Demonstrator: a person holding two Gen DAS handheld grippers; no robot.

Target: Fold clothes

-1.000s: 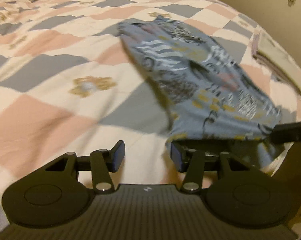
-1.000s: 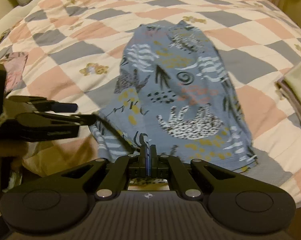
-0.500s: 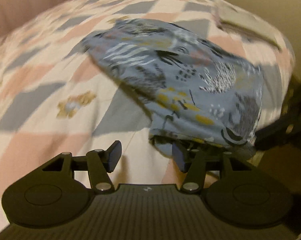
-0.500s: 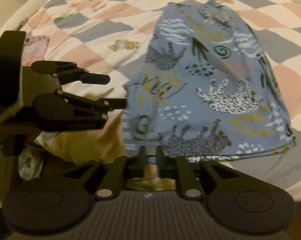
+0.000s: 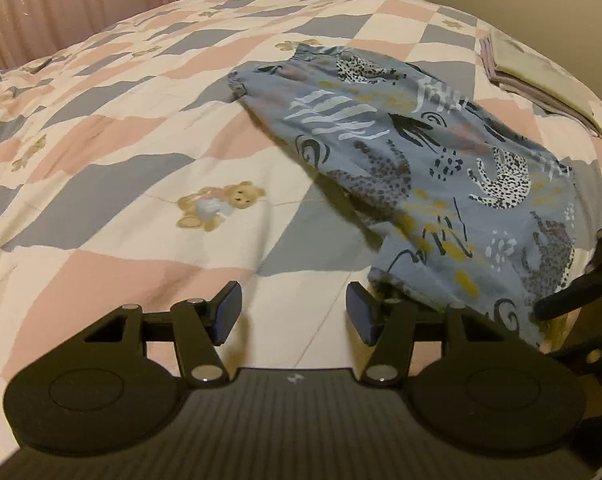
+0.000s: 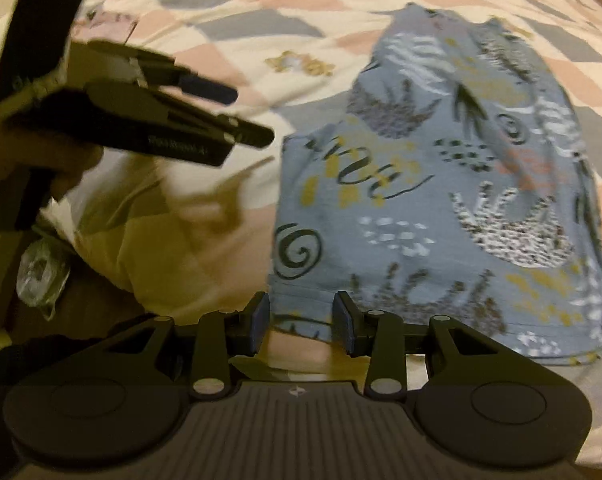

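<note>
Lying flat at right of frame on the checkered bed (image 5: 121, 184), the blue printed garment (image 5: 441, 184) is free. Both left tongs (image 5: 293, 312) and right tongs (image 6: 301, 320) gape wide, empty.

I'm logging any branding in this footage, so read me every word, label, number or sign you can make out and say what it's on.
Pale lettering on the side of the left gripper, right wrist view: too blurred to read.
Small pale emblem on the left gripper's body, left wrist view: a symbol, not letters.
Same emblem on the right gripper.
Blue patterned garment: animals and squiggles, no words.
</note>
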